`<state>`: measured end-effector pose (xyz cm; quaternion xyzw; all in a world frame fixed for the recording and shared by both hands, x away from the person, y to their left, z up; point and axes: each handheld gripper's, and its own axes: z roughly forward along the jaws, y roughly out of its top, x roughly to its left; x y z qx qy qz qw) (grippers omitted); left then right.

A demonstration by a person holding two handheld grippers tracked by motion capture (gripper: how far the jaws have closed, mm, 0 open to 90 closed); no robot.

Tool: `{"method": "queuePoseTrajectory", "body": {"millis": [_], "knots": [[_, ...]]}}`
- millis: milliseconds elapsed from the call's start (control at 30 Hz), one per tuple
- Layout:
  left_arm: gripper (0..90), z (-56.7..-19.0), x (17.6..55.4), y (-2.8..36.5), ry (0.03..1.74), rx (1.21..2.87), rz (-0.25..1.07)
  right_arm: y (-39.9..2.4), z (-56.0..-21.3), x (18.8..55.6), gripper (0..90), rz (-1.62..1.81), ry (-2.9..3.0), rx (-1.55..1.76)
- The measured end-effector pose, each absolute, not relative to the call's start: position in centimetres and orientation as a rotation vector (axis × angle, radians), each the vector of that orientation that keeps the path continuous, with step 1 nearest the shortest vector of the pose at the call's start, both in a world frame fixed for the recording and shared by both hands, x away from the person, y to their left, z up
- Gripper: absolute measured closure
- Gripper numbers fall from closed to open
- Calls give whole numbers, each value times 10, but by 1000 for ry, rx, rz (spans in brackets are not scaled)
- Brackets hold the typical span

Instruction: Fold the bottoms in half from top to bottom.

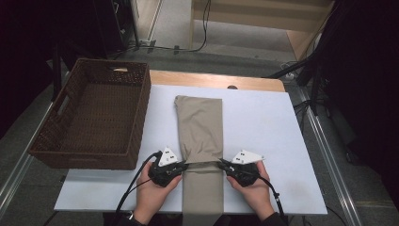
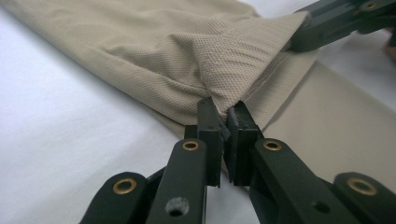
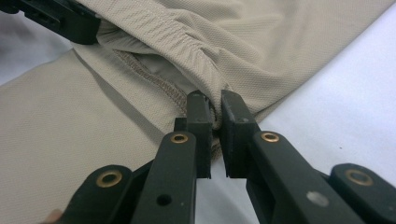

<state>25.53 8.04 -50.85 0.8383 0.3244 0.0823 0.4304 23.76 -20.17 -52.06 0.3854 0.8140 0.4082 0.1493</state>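
Hands enter the high view from the bottom edge, one on each side of the cloth (image 1: 200, 141). Left gripper (image 1: 184, 165) meets the cloth's left edge; right gripper (image 1: 222, 163) meets its right edge, both at the hem of the folded-over upper layer. Each gripper is clamped on that hem. The cloth lies lengthwise down the middle of the table (image 1: 263, 122), its near end hanging over the table's front edge. A wicker basket (image 1: 94, 117) stands left of the cloth, apart from it, overhanging the table's left edge.

Left gripper view: the left gripper (image 2: 227, 116) has its jaws together, pinching the stitched hem corner of the cloth (image 2: 187, 51). The hem is drawn taut toward the right gripper (image 2: 303, 37), which grips the far corner. The lower cloth layer lies flat beneath.

Right gripper view: the right gripper (image 3: 215, 112) has its jaws closed on the gathered hem corner of the cloth (image 3: 261, 46). The left gripper (image 3: 70, 21) holds the opposite corner.
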Motion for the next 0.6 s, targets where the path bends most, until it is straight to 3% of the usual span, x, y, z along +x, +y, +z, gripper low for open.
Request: {"method": "queuePoseTrajectory", "body": {"millis": [600], "knots": [[866, -502, 247, 82, 783, 2077, 194, -204, -513, 229, 823, 1204, 2339, 1072]]}}
